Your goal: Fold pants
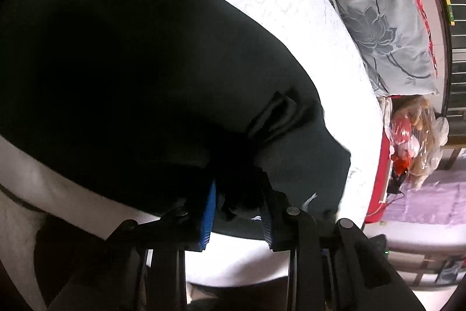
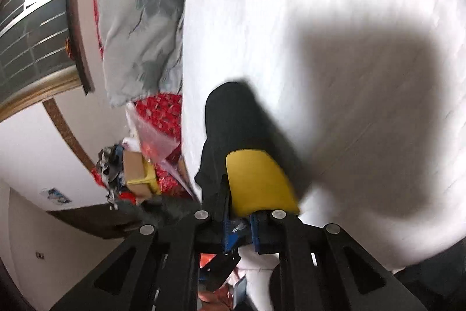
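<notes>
- Our left gripper point(image 1: 238, 212) is clamped on a bunched edge of the black pants point(image 1: 131, 77), which spread ahead and to its left over the white bed point(image 1: 305, 28).
- Our right gripper point(image 2: 238, 226) pinches black fabric too, with a yellow patch point(image 2: 259, 182) just ahead of its fingers.
- A grey floral pillow point(image 1: 378, 19) lies beyond, right of the left gripper.
</notes>
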Action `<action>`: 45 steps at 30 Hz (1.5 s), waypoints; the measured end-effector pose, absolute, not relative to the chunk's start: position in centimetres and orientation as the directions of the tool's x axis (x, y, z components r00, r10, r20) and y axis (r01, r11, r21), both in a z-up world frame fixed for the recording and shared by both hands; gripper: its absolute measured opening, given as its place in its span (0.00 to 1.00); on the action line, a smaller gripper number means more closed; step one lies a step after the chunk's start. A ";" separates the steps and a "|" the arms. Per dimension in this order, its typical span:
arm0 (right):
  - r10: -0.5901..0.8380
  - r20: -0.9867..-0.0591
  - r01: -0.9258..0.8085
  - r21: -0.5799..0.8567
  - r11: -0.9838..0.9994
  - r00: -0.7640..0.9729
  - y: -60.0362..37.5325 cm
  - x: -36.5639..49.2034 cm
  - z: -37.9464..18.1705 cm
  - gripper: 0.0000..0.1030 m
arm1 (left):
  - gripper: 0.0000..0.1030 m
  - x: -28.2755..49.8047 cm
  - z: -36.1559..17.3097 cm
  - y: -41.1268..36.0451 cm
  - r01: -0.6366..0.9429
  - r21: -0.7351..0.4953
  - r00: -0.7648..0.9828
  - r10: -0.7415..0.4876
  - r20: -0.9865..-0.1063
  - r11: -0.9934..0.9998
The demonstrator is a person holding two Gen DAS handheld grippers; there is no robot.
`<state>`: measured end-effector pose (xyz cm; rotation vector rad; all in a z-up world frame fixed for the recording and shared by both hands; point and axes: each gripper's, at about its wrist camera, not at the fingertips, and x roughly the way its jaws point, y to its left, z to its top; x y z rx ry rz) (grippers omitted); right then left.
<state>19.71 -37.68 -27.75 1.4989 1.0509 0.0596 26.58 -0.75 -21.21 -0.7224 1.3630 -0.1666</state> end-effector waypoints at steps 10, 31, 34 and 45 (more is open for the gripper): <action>0.691 -0.493 0.516 0.833 0.200 0.529 -38.2 17.9 -23.7 0.35 | 0.38 24.3 -17.8 2.1 -0.270 -0.644 0.260 -0.590 -0.765 0.716; 0.454 -0.733 0.287 0.640 0.713 0.507 -33.5 21.9 -20.8 0.34 | 0.55 25.0 -15.7 -3.5 -0.110 -0.524 0.269 -0.483 -0.834 0.844; 0.440 -0.745 0.246 0.610 0.753 0.500 -32.4 22.0 -19.4 0.35 | 0.56 23.8 -14.8 0.2 -0.150 -0.568 0.294 -0.512 -0.807 0.809; 0.447 -0.796 -0.063 0.464 0.884 0.408 -19.9 22.8 -16.5 0.51 | 0.73 21.7 -8.6 18.7 -0.261 -0.558 0.378 -0.449 -0.810 0.787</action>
